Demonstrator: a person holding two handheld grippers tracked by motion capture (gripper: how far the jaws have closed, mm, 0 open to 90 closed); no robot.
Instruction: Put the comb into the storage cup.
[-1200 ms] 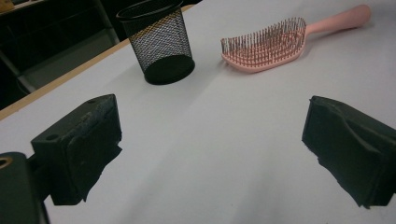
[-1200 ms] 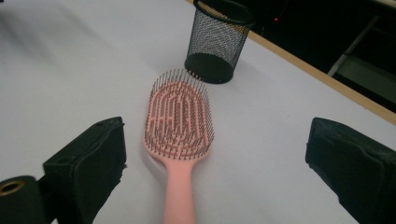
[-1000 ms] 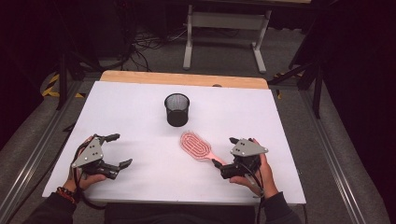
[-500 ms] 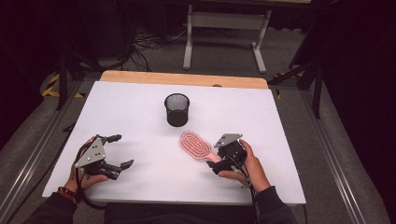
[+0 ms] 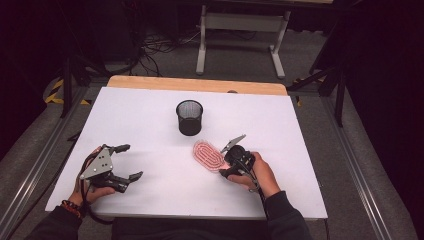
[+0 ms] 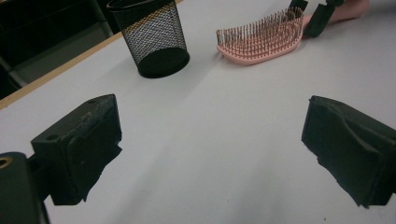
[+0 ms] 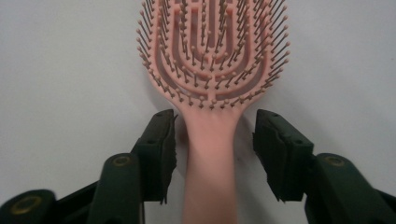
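Note:
A pink hairbrush [image 5: 208, 155] [image 7: 212, 60] [image 6: 261, 41] lies bristles up on the white table, just right of centre. My right gripper [image 5: 226, 161] [image 7: 215, 149] straddles its handle, one jaw on each side. Its jaws have just been closing, and a thin gap still shows between each pad and the handle. A black mesh cup [image 5: 189, 117] [image 6: 152, 38] stands upright behind the brush. My left gripper [image 5: 126, 161] [image 6: 210, 154] rests at the front left with its jaws wide open and nothing between them.
The white table top [image 5: 150, 130] ends in a wooden strip [image 5: 195, 84] at the far edge. A metal stand [image 5: 240, 37] and cables lie on the dark floor beyond. A rail [image 5: 35, 170] runs along the table's left side.
My right gripper has slid left toward the brush, come over its handle, and narrowed its jaws around it. The left gripper has stayed put.

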